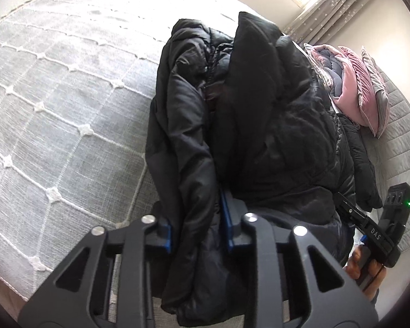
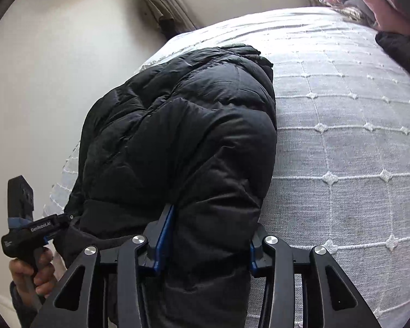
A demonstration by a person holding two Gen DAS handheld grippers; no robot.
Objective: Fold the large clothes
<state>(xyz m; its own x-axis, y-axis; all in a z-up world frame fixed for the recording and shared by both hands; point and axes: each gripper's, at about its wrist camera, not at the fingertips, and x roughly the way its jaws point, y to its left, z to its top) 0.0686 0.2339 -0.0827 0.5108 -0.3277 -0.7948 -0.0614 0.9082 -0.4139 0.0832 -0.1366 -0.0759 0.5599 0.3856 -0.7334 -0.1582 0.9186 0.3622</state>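
Both jaws clamp black jacket [image 1: 259,114]; bed [image 1: 54,95].

The right gripper [image 2: 205,235] clamps a thick fold of the black jacket [image 2: 183,136], blue pads pressed into the fabric on both sides. The jacket lies bunched along the left edge of the bed [image 2: 341,142], on its grey quilted cover. At lower left a hand [image 2: 31,273] grips the left gripper [image 2: 32,232], its tip against the jacket. Pink bedding [image 2: 369,0] sits at the bed's far right corner.
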